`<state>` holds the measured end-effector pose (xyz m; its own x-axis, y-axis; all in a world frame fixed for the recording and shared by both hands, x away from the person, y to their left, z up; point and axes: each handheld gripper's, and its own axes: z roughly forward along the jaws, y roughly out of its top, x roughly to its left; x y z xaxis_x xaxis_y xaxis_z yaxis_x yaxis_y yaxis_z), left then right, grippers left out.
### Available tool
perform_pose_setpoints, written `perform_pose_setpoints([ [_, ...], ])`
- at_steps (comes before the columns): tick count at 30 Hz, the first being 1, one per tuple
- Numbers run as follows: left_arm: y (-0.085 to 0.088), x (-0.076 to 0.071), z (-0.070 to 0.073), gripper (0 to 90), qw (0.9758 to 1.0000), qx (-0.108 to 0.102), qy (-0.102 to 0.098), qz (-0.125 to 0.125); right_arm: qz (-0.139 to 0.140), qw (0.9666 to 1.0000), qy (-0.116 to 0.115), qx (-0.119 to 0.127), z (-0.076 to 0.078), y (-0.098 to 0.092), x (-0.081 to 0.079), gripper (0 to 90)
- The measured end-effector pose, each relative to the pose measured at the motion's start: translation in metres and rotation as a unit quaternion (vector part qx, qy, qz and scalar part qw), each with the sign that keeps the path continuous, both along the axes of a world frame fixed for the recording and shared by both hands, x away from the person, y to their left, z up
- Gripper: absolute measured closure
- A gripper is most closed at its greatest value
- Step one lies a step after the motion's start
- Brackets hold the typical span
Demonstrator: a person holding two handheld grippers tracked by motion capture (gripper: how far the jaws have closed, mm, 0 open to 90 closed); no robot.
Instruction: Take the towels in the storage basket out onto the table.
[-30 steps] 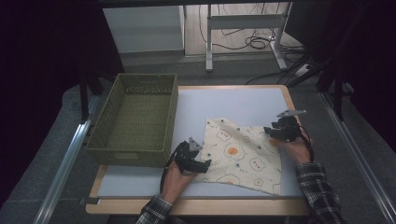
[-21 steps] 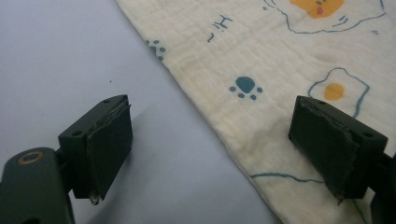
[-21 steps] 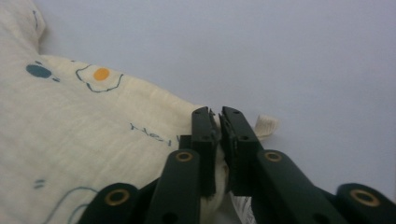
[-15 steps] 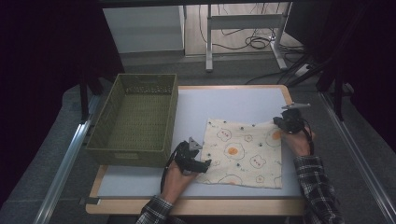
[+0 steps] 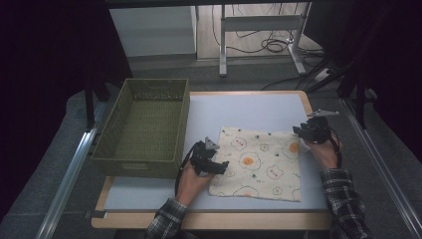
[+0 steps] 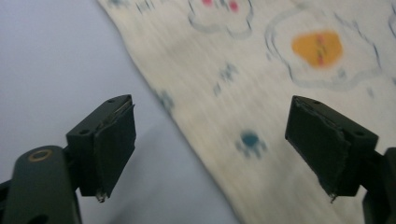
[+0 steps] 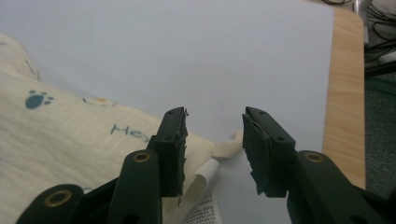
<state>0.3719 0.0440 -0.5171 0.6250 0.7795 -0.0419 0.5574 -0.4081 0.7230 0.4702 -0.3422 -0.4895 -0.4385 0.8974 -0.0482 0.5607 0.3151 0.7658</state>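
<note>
Pale blue table (image 5: 249, 107): a cream egg-print cloth (image 5: 259, 162) is spread flat at 5 o'clock, near-square, edges slightly skewed clockwise. Wide jaws of the left gripper (image 5: 219, 167) are held over its 9 o'clock edge; the right gripper (image 5: 302, 133), jaws just reopened and empty, is poised at its 2 o'clock corner.

Pale table (image 5: 259, 107), green basket (image 5: 144, 127), printed cloth (image 5: 259, 162)
</note>
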Motion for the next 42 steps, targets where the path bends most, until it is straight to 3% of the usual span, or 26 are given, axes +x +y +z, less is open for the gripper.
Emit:
perform_pose_setpoints([
  [4,-0.010,0.029,0.013,24.2,0.9998,-0.010,-0.001,0.016,0.008,1.0000,-0.005,0.004,0.004,0.002,0.001,57.4],
  [8,-0.020,0.061,0.015,33.5,0.9996,-0.005,0.001,0.029,0.015,0.9998,-0.004,0.009,0.005,0.007,0.004,57.3],
  [14,-0.016,0.107,0.001,44.5,0.9958,0.032,-0.011,0.085,0.025,0.9994,0.021,-0.008,-0.009,0.016,0.008,57.4],
  [16,-0.014,0.119,-0.007,44.6,0.9951,0.042,-0.017,0.088,0.027,0.9991,0.028,-0.018,-0.017,0.017,0.009,57.3],
  [19,-0.013,0.125,-0.010,44.4,0.9957,0.039,-0.017,0.083,0.026,0.9986,0.034,-0.032,-0.023,0.018,0.010,56.3],
  [20,-0.015,0.129,-0.014,42.8,0.9971,0.036,-0.007,0.067,0.023,0.9986,0.038,-0.027,-0.026,0.017,0.010,56.8],
  [22,-0.016,0.128,-0.015,43.1,0.9972,0.037,-0.012,0.063,0.021,0.9987,0.044,-0.017,-0.026,0.016,0.009,59.1],
  [26,-0.020,0.125,-0.013,69.5,0.9990,0.020,0.010,0.039,0.029,0.9969,0.073,-0.002,-0.022,0.013,0.006,83.3],
  [27,-0.026,0.124,-0.011,84.2,0.9989,0.037,0.010,0.029,0.034,0.9967,0.073,-0.016,-0.021,0.017,0.006,85.4],
  [28,-0.026,0.124,-0.011,85.6,0.9989,0.037,0.010,0.029,0.034,0.9967,0.073,-0.016,-0.021,0.017,0.006,85.4],
  [29,-0.029,0.124,-0.009,85.6,0.9984,0.052,0.003,0.024,0.032,0.9970,0.066,-0.024,-0.020,0.019,0.006,85.5],
  [30,-0.029,0.123,-0.004,86.1,0.9985,0.043,-0.019,0.027,0.025,0.9988,0.042,-0.010,-0.015,0.019,0.006,85.5],
  [31,-0.029,0.123,-0.004,86.1,0.9985,0.043,-0.019,0.027,0.025,0.9988,0.042,-0.010,-0.015,0.019,0.006,85.5],
  [33,-0.025,0.122,0.002,85.8,0.9983,0.022,-0.036,0.040,0.017,0.9997,0.015,0.006,-0.009,0.017,0.008,84.9],
  [35,-0.023,0.124,0.004,84.7,0.9977,0.027,-0.042,0.045,0.007,0.9999,-0.002,0.010,-0.004,0.014,0.011,81.1],
  [37,-0.022,0.126,0.003,81.6,0.9973,0.038,-0.038,0.049,-0.001,1.0000,0.001,0.009,-0.004,0.011,0.015,72.0],
  [42,-0.016,0.128,0.000,72.0,0.9970,0.038,-0.037,0.057,-0.022,0.9997,0.003,0.010,-0.004,0.003,0.021,66.5],
])
